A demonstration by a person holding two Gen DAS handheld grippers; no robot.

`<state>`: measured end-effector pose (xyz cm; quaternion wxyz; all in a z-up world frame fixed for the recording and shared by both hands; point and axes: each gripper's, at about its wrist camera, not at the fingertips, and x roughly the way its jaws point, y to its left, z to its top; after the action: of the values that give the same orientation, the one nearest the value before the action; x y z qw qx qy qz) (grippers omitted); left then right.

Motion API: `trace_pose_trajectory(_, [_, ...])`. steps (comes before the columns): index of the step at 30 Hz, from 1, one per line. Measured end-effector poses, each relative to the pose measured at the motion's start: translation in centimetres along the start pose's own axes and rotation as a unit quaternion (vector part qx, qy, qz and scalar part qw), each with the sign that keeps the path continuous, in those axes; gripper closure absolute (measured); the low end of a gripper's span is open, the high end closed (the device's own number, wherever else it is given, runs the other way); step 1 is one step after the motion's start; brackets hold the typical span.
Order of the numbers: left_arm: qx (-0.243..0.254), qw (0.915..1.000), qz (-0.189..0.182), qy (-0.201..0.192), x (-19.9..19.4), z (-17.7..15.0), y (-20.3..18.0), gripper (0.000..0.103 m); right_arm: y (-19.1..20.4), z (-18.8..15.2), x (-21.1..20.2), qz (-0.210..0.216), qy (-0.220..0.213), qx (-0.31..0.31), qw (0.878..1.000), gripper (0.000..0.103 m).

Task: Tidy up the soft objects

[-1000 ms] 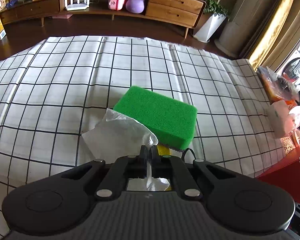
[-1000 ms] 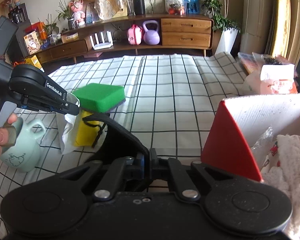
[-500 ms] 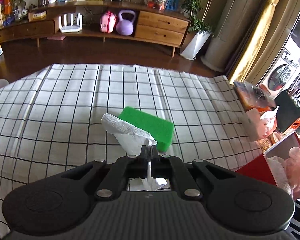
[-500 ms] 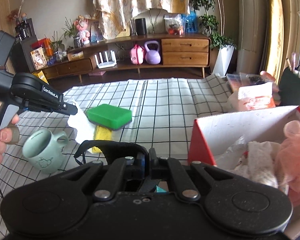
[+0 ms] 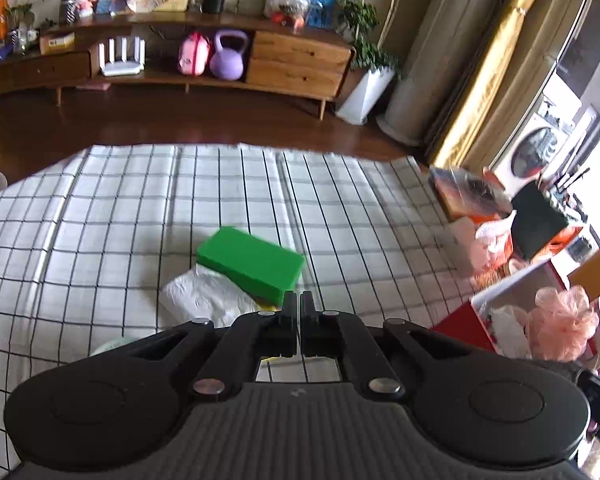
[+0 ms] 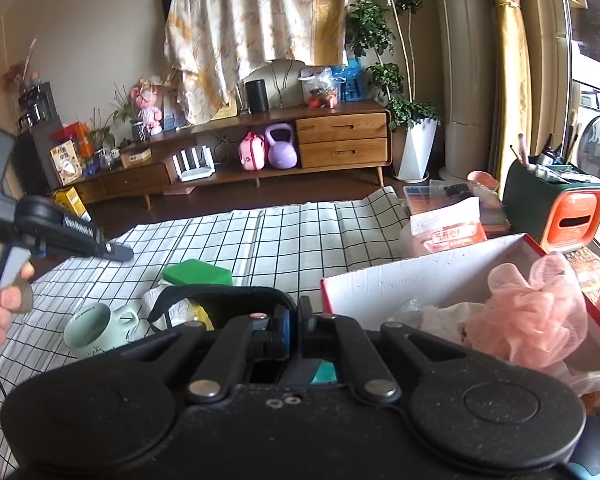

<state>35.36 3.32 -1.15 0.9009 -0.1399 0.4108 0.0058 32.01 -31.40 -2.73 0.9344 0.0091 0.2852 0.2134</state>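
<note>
— Since a second ago the white tissue has left the left gripper; it lies crumpled on the checked cloth of the table, and that gripper sits higher above the cloth than it did

— So the left fingers are clenched on nothing?

— Yes, pressed together with no gap and nothing between them

— Where is the tissue against the rest?

— Touching the near left side of the green sponge, about mid-table. A yellow piece peeks out from under the sponge's near edge, and a pale green mug stands near left of the tissue

— And the right gripper?

— It has lifted too, and its view now looks over the red box at the right edge of the table. Its fingers are clenched, and a black strap arcs leftward from between them, so they seem to be grasping it; what hangs below the strap I cannot tell

— What is in the box?

— A pink mesh puff on the right side, with white cloth just left of it

— Anything of the person?

— A hand at the far left of the right wrist view, wrapped around the left gripper's handle
</note>
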Motion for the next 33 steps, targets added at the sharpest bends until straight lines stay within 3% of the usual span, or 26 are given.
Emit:
trace_pose_trajectory(6, [0.008,0.9988,0.019,0.045,2.5,-1.8,-0.2,0.101,-0.5,-1.0,0.6,0.011,0.014,0.004,1.000,0.100])
trace_pose_trajectory(14, [0.017,0.9941,0.051,0.094,6.4,-0.9,1.1,0.095,-0.8,-1.8,3.0,0.029,0.033,0.011,0.999,0.100])
trace_pose_trajectory(16, [0.019,0.9928,0.057,0.104,7.3,-0.4,1.5,0.083,-0.9,-2.0,3.6,0.030,0.038,0.014,0.999,0.100])
trace_pose_trajectory(17, [0.016,0.9923,0.057,0.109,7.7,-0.3,1.8,0.066,-1.0,-2.0,4.0,0.031,0.040,0.016,0.999,0.100])
trace_pose_trajectory(18, [0.009,0.9917,0.054,0.116,8.2,-0.1,2.1,0.039,-1.0,-2.1,4.3,0.032,0.042,0.017,0.998,0.100])
trace_pose_trajectory(19, [0.003,0.9915,0.052,0.120,8.7,0.0,2.4,0.029,-1.0,-2.2,4.6,0.033,0.044,0.018,0.998,0.100])
trace_pose_trajectory(20, [-0.004,0.9914,0.052,0.120,9.0,0.1,2.6,0.026,-1.0,-2.2,4.9,0.034,0.045,0.018,0.998,0.100])
trace_pose_trajectory(23, [-0.030,0.9902,0.059,0.123,10.1,0.4,3.4,0.026,-1.0,-2.2,5.6,0.036,0.049,0.020,0.998,0.100])
trace_pose_trajectory(30, [-0.113,0.9778,0.100,0.145,13.1,1.0,5.7,0.026,-1.0,-2.2,6.6,0.038,0.054,0.025,0.998,0.100])
trace_pose_trajectory(33, [-0.117,0.9743,0.126,0.146,14.0,1.1,5.7,0.027,-1.1,-2.1,7.0,0.038,0.055,0.026,0.997,0.100])
